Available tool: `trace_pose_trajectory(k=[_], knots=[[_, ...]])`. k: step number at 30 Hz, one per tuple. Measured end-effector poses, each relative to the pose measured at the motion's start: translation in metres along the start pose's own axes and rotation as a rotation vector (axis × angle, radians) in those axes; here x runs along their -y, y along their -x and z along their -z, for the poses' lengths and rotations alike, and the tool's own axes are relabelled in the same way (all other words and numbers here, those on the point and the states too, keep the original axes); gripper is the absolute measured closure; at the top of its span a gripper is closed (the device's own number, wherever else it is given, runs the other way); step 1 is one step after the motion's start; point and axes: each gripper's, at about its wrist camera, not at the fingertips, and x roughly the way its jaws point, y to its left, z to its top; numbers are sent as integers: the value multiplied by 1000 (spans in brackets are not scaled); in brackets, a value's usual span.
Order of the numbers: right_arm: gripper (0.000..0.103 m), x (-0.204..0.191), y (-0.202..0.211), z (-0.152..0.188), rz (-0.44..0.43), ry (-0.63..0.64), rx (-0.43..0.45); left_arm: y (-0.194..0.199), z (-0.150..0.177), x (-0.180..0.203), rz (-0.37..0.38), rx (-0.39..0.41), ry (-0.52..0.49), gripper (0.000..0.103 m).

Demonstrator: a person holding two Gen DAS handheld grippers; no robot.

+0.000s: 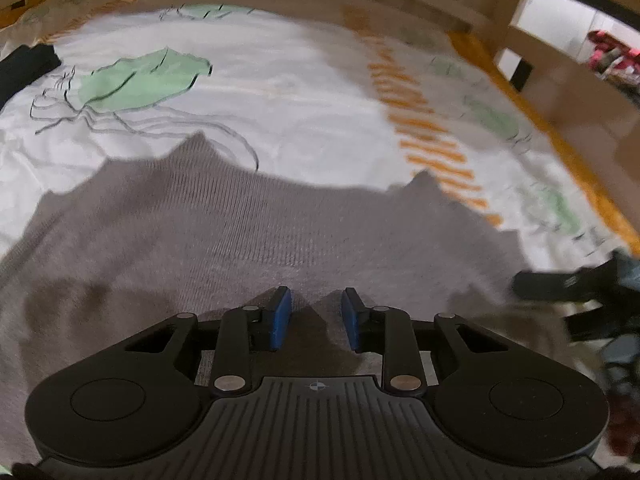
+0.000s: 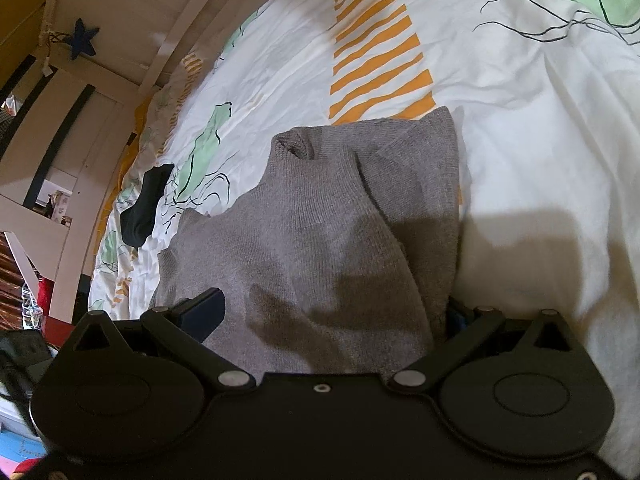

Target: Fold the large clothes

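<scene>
A grey knit sweater (image 1: 248, 232) lies on a bed with a white patterned cover (image 1: 280, 92). My left gripper (image 1: 316, 316) hovers low over the sweater with its blue pads (image 1: 282, 316) apart and nothing between them. In the right wrist view the sweater (image 2: 320, 240) lies bunched, its turtleneck collar (image 2: 292, 146) pointing away and one side folded over. My right gripper (image 2: 332, 316) is spread wide, with the sweater's near edge lying between the fingers; the right pad is mostly hidden by cloth.
A black garment (image 2: 146, 204) lies on the bed's far left; it also shows at the left edge of the left wrist view (image 1: 24, 68). A wooden bed frame (image 1: 552, 92) runs along the right. The other gripper (image 1: 580, 288) shows at the right edge.
</scene>
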Motion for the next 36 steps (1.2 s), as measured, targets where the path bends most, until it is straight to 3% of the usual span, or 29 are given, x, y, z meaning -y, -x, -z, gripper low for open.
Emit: trace_pose_trajectory(k=[6, 26, 28, 32, 36], knots=[[0, 1, 2, 0, -6, -2, -2, -2, 5, 12, -65, 12, -66, 75], [1, 2, 18, 19, -53, -30, -57, -5, 3, 13, -57, 6, -46, 75], [11, 1, 16, 19, -29, -20, -58, -6, 2, 12, -57, 6, -43, 75], [53, 3, 18, 20, 46, 0, -51, 3, 2, 8, -37, 14, -21, 75], [58, 4, 21, 20, 27, 2, -45, 27, 15, 7, 1, 27, -26, 75]])
